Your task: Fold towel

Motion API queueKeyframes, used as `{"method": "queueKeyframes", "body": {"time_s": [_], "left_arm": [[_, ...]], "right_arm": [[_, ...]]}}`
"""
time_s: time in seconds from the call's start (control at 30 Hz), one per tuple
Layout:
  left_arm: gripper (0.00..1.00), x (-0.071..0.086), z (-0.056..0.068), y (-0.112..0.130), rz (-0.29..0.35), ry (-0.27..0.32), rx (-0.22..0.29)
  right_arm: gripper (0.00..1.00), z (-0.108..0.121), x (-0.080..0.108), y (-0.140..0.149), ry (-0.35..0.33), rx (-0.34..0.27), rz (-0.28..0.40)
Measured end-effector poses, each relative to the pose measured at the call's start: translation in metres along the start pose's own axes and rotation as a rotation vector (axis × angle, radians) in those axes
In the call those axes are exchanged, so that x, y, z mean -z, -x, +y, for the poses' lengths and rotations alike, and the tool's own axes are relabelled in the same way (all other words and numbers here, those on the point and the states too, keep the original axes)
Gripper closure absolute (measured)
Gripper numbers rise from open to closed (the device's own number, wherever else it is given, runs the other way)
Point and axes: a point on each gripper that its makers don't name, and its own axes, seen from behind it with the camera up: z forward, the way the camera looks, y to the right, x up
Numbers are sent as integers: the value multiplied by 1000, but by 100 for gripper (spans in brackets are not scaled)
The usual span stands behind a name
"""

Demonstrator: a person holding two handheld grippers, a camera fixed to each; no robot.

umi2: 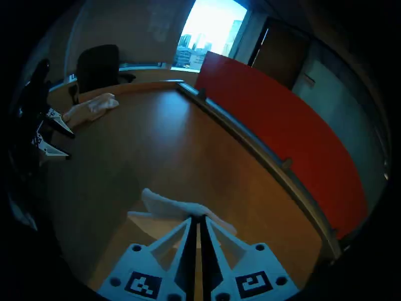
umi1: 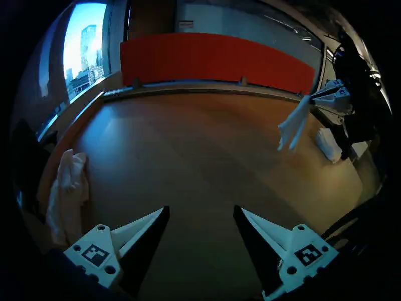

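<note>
My right gripper is shut on a white towel, its fingers pressed together on the cloth's edge. In the left gripper view that right gripper is at the far right, above the table, and the towel hangs limp from it. My left gripper stands open over bare wood with nothing between its fingers. In the right gripper view the left gripper is at the far left, fingers spread.
A heap of crumpled white towels lies at one end of the wooden table. A folded white cloth rests below the right gripper. A red partition lines the far edge. A dark chair stands by the window.
</note>
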Motion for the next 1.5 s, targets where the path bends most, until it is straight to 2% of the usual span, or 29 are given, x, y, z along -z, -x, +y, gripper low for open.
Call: {"method": "queueKeyframes", "body": {"time_s": [0.43,1.07,1.5], "left_arm": [[6,-6,13,-2,-10,20,-23],[6,-11,24,-7,-24,23,-30],[6,-13,29,-14,-25,19,-32]], "right_arm": [[96,59,28,30,62,-45,-26],[96,166,62,88,184,-81,-99],[96,215,73,116,233,-108,-137]]}}
